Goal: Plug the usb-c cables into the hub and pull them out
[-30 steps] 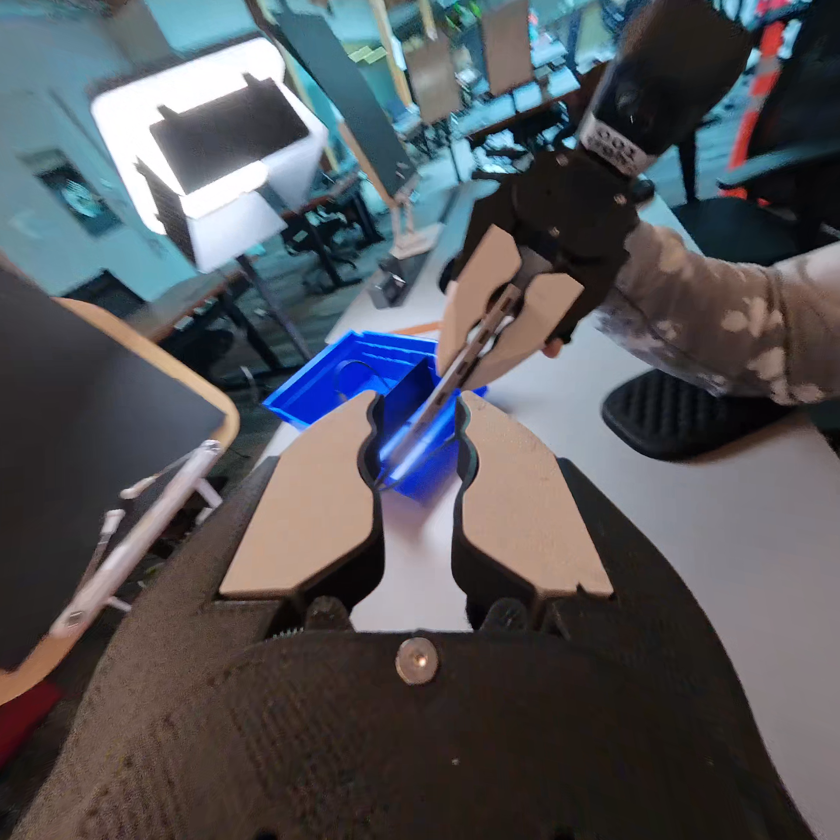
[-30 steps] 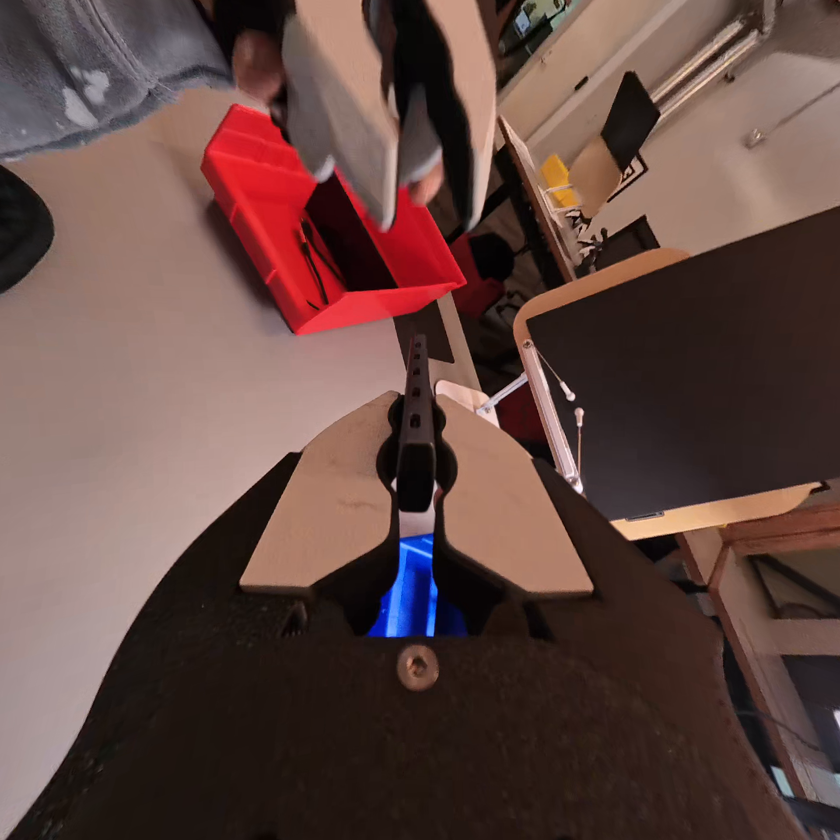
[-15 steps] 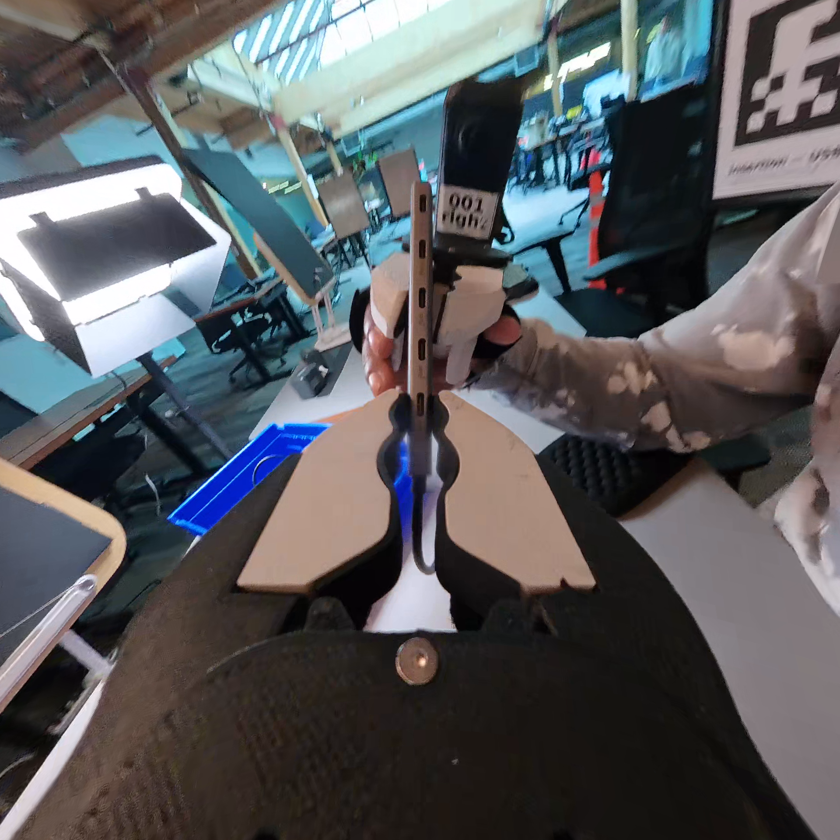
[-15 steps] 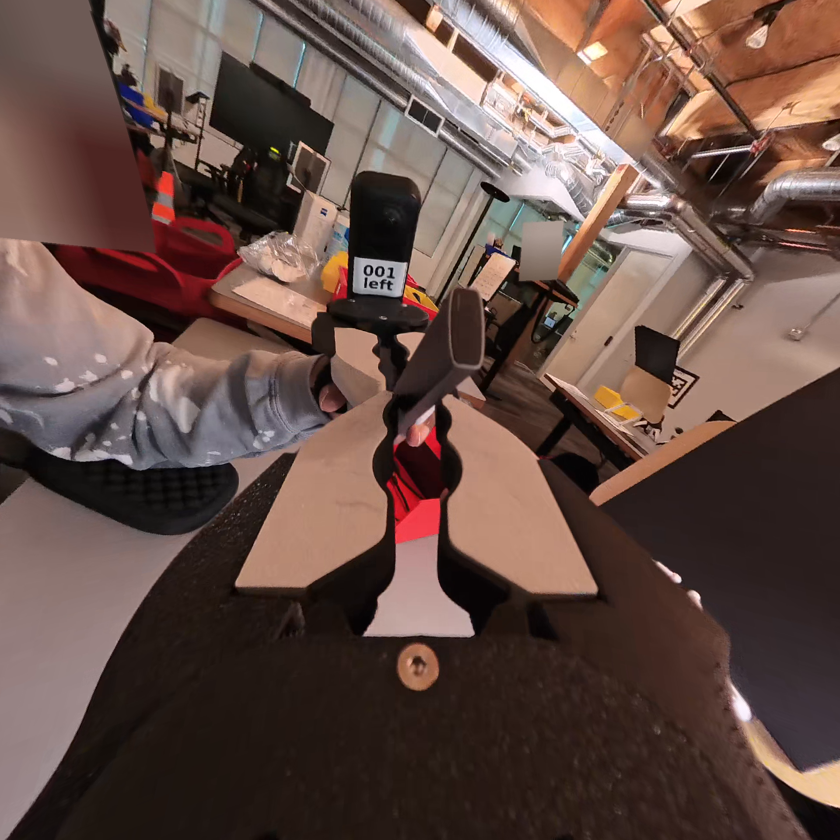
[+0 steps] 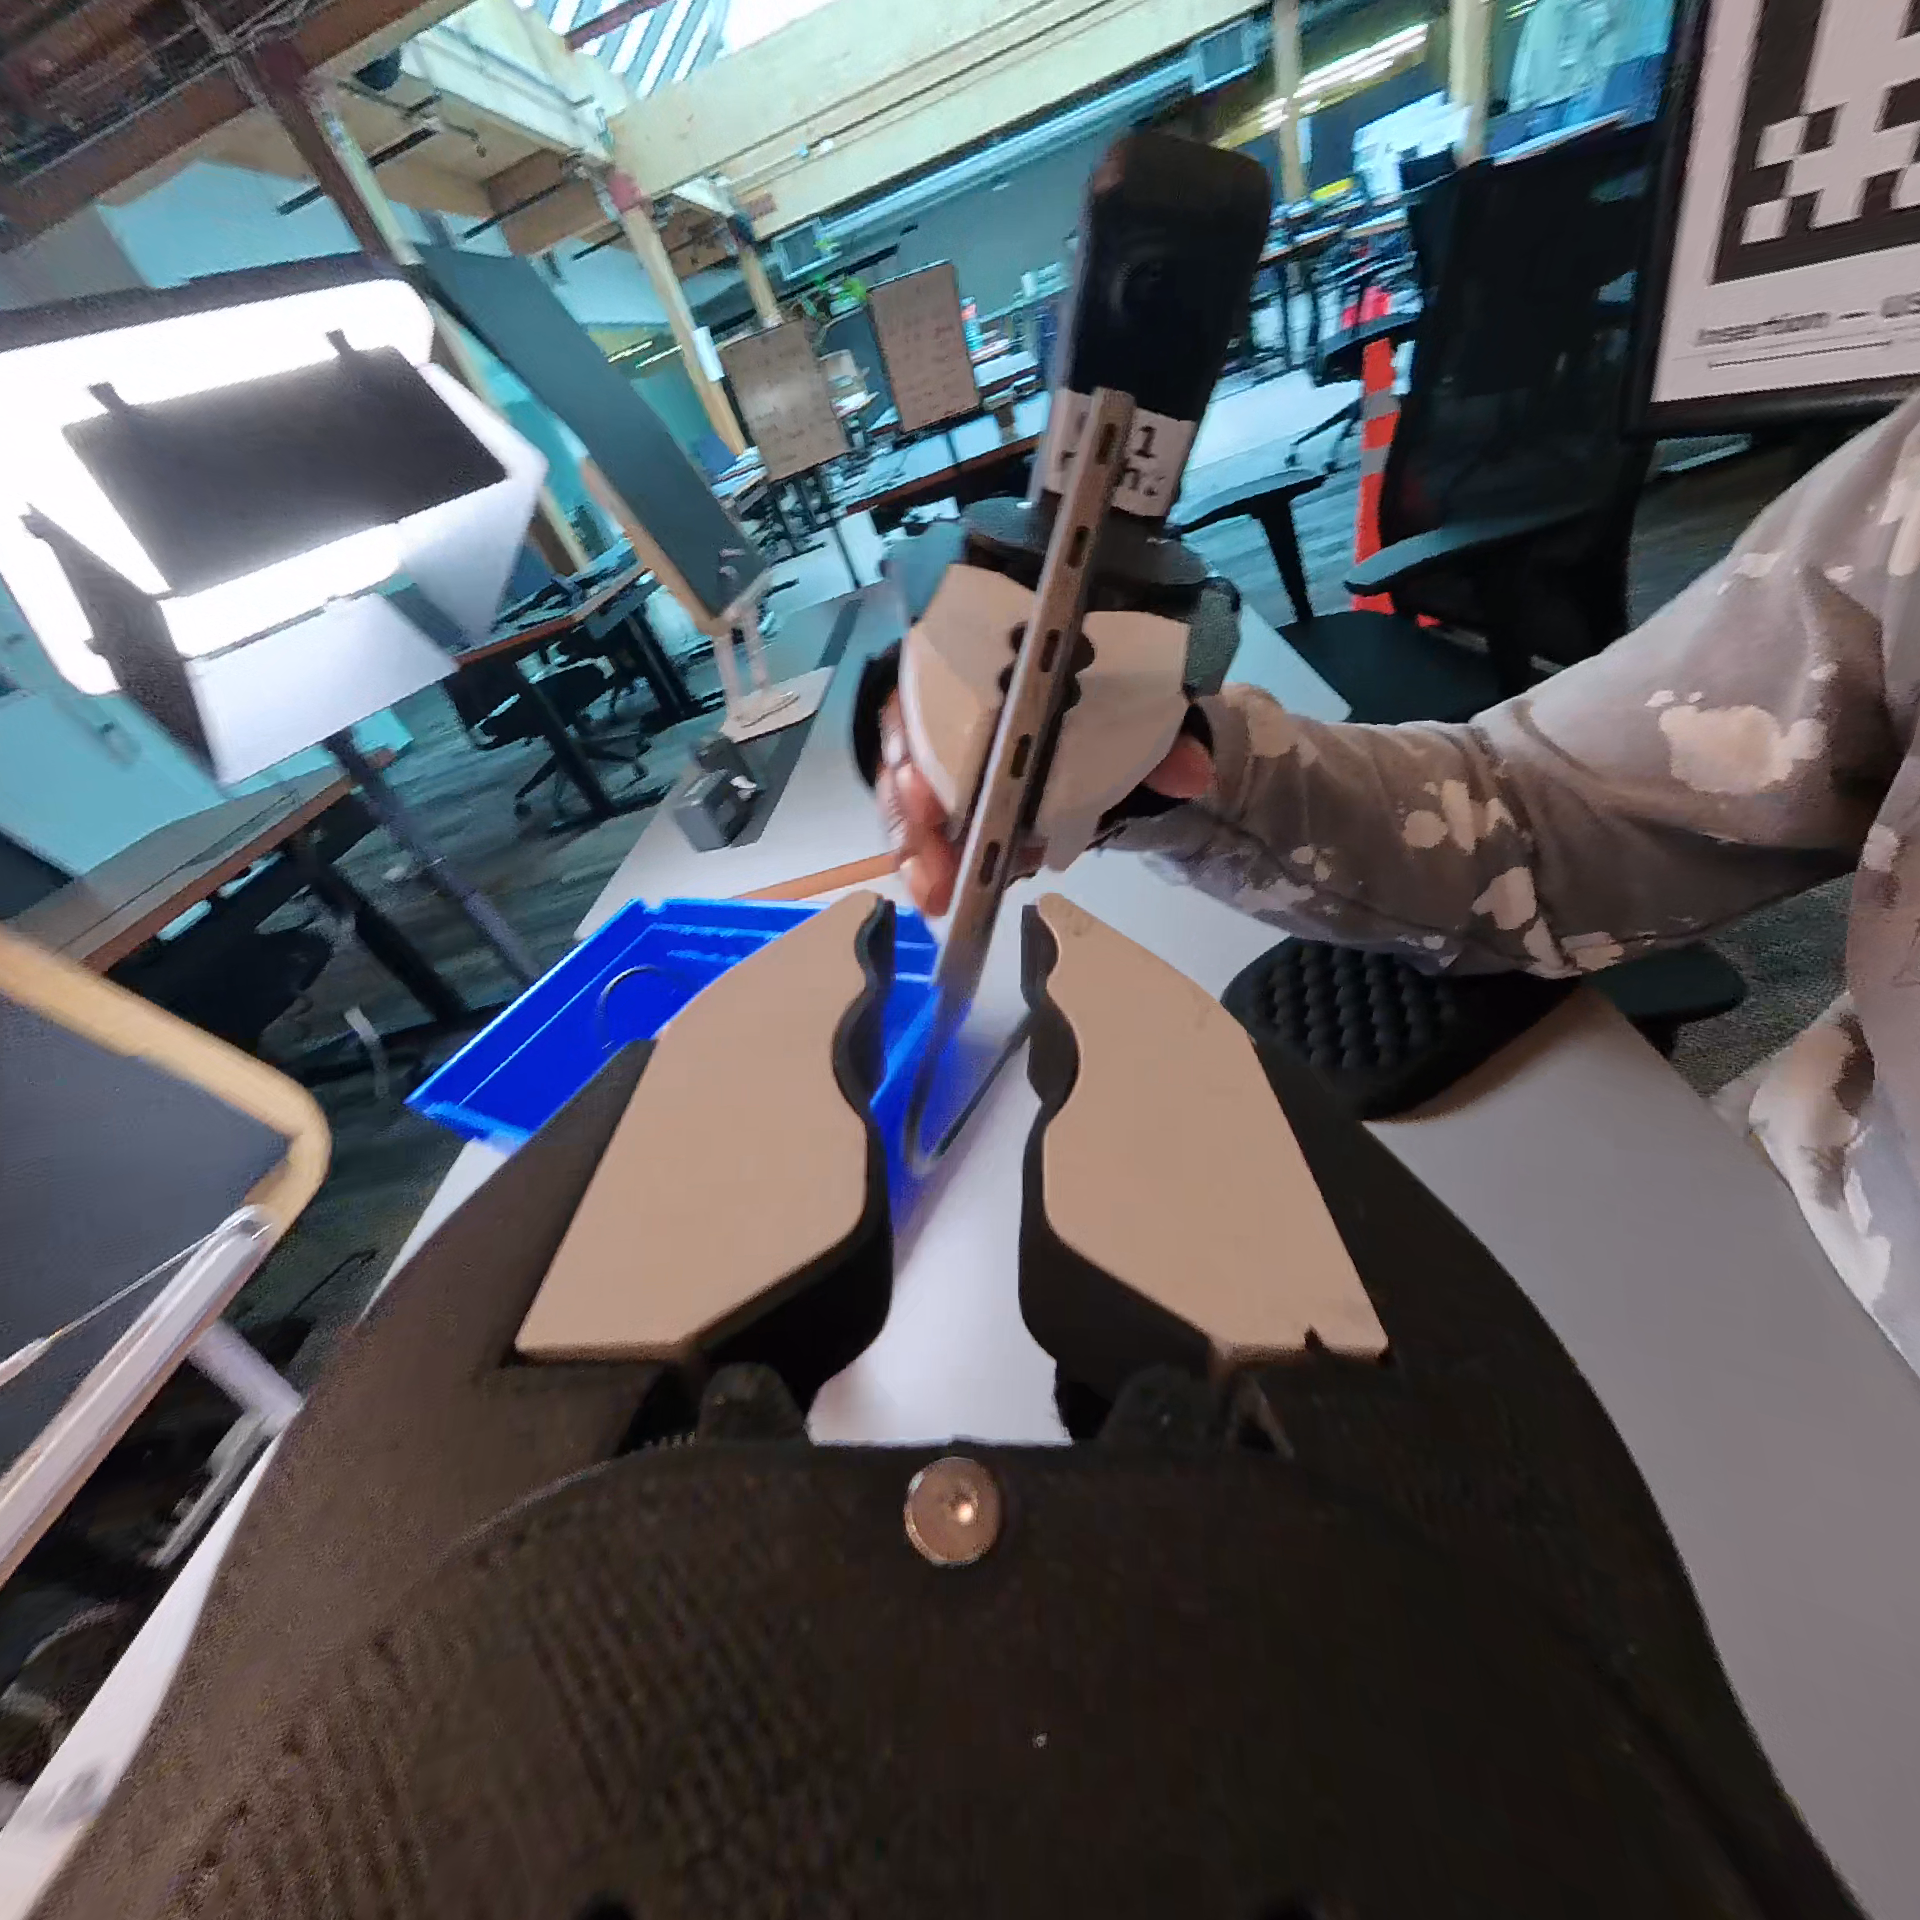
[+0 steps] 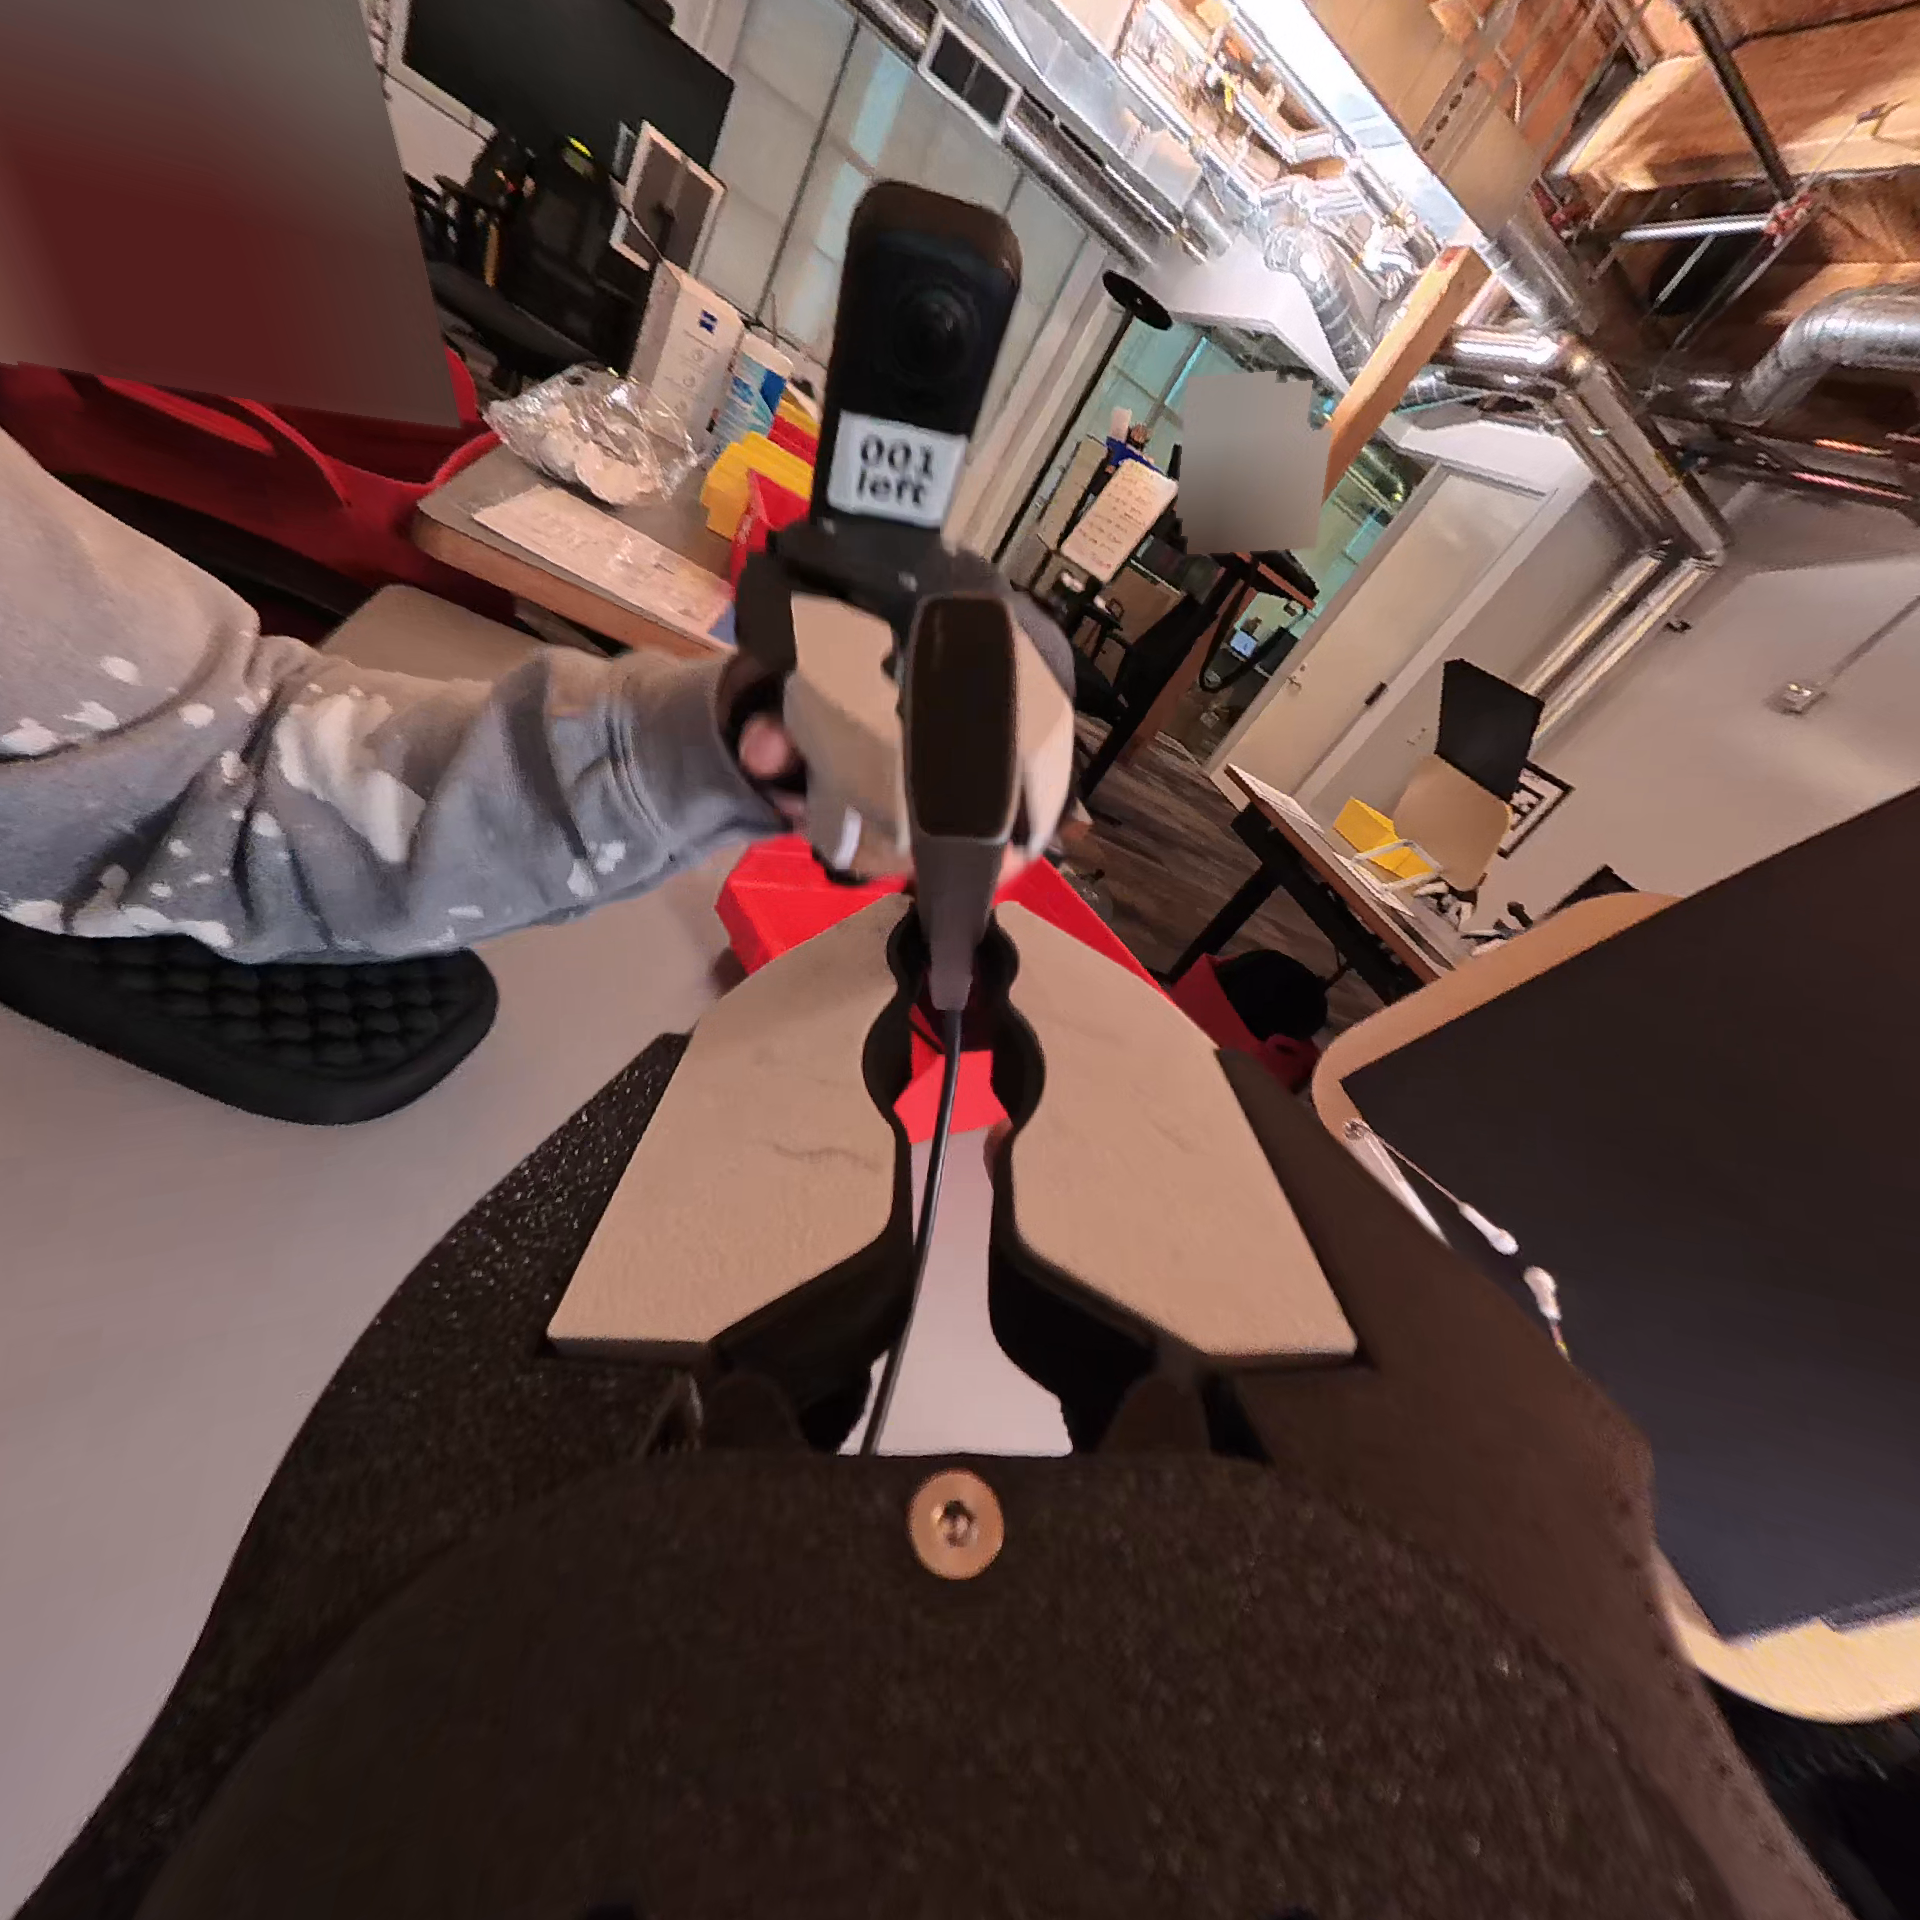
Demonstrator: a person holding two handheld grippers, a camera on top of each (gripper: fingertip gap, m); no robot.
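Observation:
The hub (image 5: 1039,675) is a slim grey bar with several ports along its edge. My right gripper (image 6: 951,920) is shut on it and holds it tilted, high above the table; it shows across from me in the left wrist view (image 5: 1023,748). The hub (image 6: 956,748) points at the left gripper (image 6: 940,831). A thin black cable (image 6: 928,1195) runs from the hub's end back between the right fingers. My left gripper (image 5: 954,914) is open. The hub's lower end and a loop of the cable (image 5: 940,1132) sit in its gap, touching neither finger.
A blue bin (image 5: 623,1008) stands on the white table (image 5: 1558,1299) under the left gripper. A red bin (image 6: 800,904) stands beyond the right one. A black ridged pad (image 5: 1382,1029) lies by the person's sleeve. A dark wood-edged board (image 6: 1662,1195) stands at the table's side. Only a small space, under 4 cm, lies between the two pairs of fingers.
Both grippers swung up from pointing at the table to facing each other. Half a second ago the left jaws were close around the hub's lower end; they have opened, and the hub has tilted.

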